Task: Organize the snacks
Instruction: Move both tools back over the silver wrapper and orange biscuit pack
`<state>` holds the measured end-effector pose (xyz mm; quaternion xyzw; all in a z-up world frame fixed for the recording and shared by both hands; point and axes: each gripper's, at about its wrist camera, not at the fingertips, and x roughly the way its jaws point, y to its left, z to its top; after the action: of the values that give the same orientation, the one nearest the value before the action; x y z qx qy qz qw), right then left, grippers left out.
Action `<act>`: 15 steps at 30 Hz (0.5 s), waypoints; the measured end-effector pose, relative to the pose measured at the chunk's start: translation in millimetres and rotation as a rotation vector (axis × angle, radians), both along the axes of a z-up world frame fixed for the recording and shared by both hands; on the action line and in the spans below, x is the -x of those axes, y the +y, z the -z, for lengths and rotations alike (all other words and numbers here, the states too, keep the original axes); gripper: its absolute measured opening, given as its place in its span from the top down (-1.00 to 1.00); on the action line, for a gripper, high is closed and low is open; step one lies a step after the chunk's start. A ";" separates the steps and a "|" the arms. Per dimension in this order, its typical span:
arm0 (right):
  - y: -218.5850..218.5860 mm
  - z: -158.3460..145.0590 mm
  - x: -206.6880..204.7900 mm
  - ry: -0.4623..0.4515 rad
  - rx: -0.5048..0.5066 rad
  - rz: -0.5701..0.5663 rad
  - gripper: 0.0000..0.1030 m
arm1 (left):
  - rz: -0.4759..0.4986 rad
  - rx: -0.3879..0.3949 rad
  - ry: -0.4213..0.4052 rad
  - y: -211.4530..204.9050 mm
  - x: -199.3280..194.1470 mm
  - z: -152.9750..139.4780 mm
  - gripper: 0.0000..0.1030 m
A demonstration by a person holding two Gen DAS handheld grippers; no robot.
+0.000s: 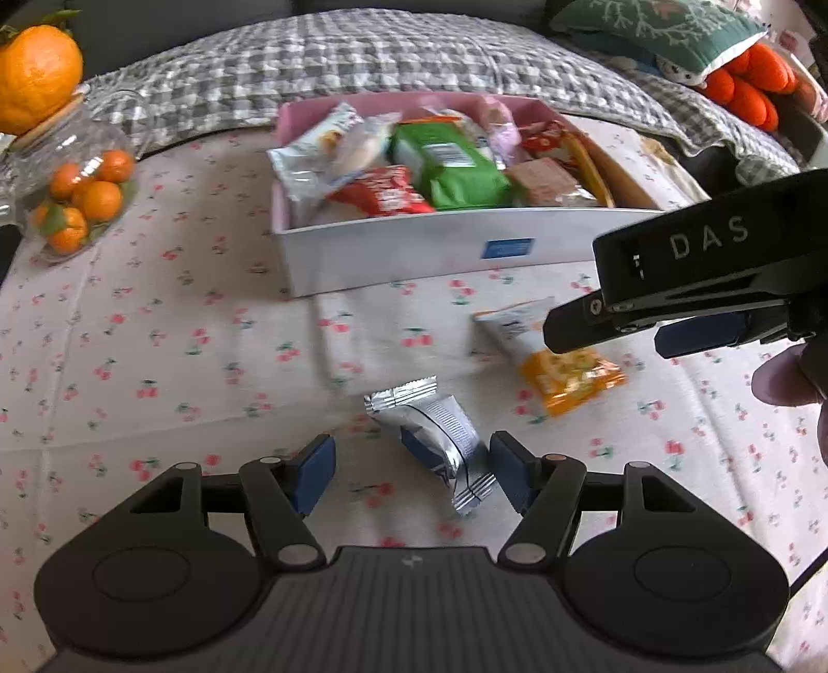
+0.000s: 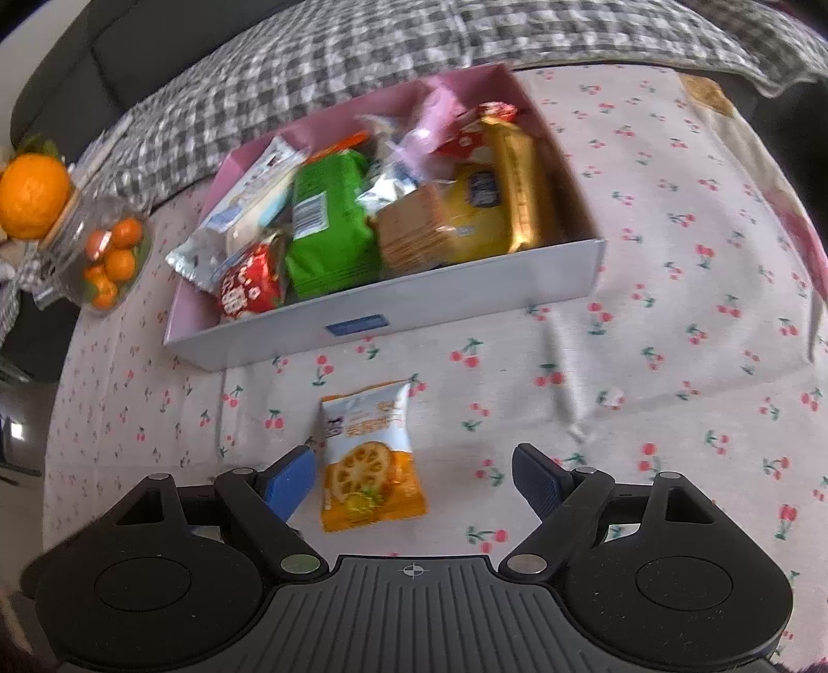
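A white box with a pink inside (image 1: 414,253) (image 2: 414,305) holds several snack packs on the cherry-print cloth. A silver snack pack (image 1: 440,440) lies on the cloth between the open fingers of my left gripper (image 1: 411,476). An orange and white snack pack (image 2: 365,461) (image 1: 564,362) lies between the open fingers of my right gripper (image 2: 414,476), closer to the left finger. The right gripper also shows in the left wrist view (image 1: 621,331), over that pack.
A glass jar of small oranges (image 1: 77,191) (image 2: 108,259) with a big orange on its lid stands at the far left. A grey checked blanket (image 1: 362,57) lies behind the box. A green cushion (image 1: 657,26) and orange plush items lie at the far right.
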<state>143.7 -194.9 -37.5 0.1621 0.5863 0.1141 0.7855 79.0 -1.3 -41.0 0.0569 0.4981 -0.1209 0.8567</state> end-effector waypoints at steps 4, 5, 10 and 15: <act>13.1 3.6 -1.0 -0.005 0.036 -0.023 -0.65 | 0.014 -0.018 -0.014 11.1 1.6 -1.4 -0.24; 15.1 4.5 -1.1 -0.009 0.045 -0.032 -0.65 | 0.017 -0.022 -0.017 13.2 2.1 -1.9 -0.23; 20.5 8.7 0.7 -0.056 0.159 -0.086 -0.60 | 0.035 -0.021 -0.022 11.6 2.6 -2.5 -0.26; -0.9 12.2 2.2 -0.052 0.191 -0.054 -0.59 | 0.058 -0.014 -0.016 4.8 4.5 -2.6 -0.27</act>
<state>141.4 -195.8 -49.7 0.0678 0.5781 0.0830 0.8089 74.5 3.4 -38.4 0.0783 0.4900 -0.1418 0.8565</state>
